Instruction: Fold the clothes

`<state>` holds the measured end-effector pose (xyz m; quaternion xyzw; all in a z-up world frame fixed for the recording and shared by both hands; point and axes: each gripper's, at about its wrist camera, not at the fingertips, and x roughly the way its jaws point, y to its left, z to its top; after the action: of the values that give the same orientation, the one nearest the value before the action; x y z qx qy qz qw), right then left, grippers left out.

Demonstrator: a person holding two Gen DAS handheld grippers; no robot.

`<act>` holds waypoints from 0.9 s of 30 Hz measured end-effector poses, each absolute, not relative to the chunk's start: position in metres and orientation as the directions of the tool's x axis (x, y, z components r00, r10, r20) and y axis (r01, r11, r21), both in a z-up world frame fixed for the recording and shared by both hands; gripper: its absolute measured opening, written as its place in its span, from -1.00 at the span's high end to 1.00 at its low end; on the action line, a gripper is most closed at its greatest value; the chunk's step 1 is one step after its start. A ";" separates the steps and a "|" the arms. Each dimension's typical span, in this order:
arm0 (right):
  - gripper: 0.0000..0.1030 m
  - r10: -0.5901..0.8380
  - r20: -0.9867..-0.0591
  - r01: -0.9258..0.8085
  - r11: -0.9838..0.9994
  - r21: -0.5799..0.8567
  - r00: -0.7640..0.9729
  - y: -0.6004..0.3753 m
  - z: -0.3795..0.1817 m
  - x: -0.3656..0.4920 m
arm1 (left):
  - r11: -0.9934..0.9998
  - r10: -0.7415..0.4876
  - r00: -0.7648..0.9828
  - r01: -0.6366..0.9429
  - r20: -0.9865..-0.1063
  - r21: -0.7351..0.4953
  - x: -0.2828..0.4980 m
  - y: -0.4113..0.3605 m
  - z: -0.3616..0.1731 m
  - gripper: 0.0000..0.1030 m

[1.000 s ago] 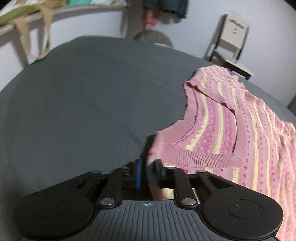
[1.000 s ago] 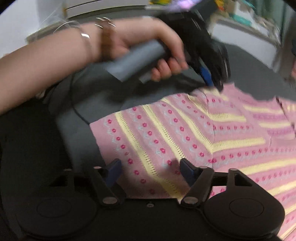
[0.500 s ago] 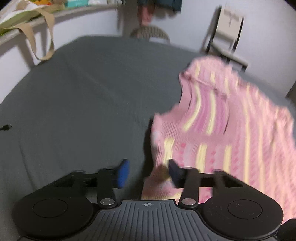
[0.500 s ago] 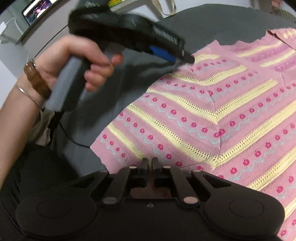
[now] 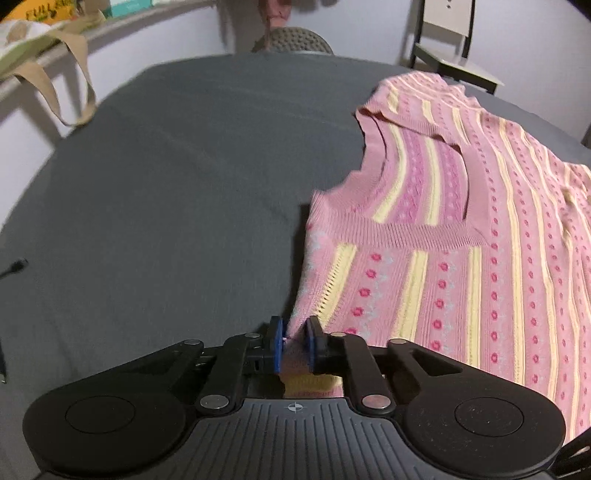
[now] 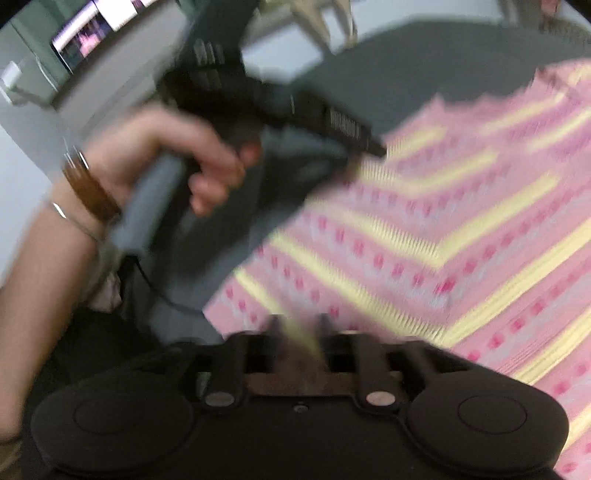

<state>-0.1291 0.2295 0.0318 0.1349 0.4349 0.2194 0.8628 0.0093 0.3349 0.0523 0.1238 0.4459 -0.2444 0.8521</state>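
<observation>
At the far left of the left wrist view, one tan bag strap (image 5: 70, 92) is seen hanging from a shelf (image 5: 122, 26) against the wall, and one small cable end (image 5: 16, 266) lies at the left edge of the dark grey table cover (image 5: 166, 177). A wide stretch of that cover is left bare from its left rim to the middle. The left gripper (image 5: 293, 338) is closed on a pinch of fabric at the near left edge of the single pink striped sweater (image 5: 461, 258), which is spread over the right half of the table, its ribbed neckline (image 5: 402, 232) lying flat. Behind the table's far edge, two chairs are counted: a woven chair back (image 5: 295, 38) and a pale chair (image 5: 448, 22).

In the blurred right wrist view, one hand (image 6: 166, 162) with a brown bracelet (image 6: 90, 192) is seen holding the left gripper's handle at left. The right gripper (image 6: 297, 326) is drawn narrow around the sweater's near edge.
</observation>
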 end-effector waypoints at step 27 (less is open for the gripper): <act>-0.13 -0.088 -0.670 0.424 0.832 0.357 0.737 -0.091 0.105 -0.256 | 0.682 -0.685 0.418 0.654 -0.597 -0.326 -0.049 0.232 0.046 -0.69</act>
<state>-0.2563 -0.0911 0.1046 0.2523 0.3335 -0.1427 0.8971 -0.0487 0.2322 0.0456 -0.0212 0.3646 -0.3979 0.8416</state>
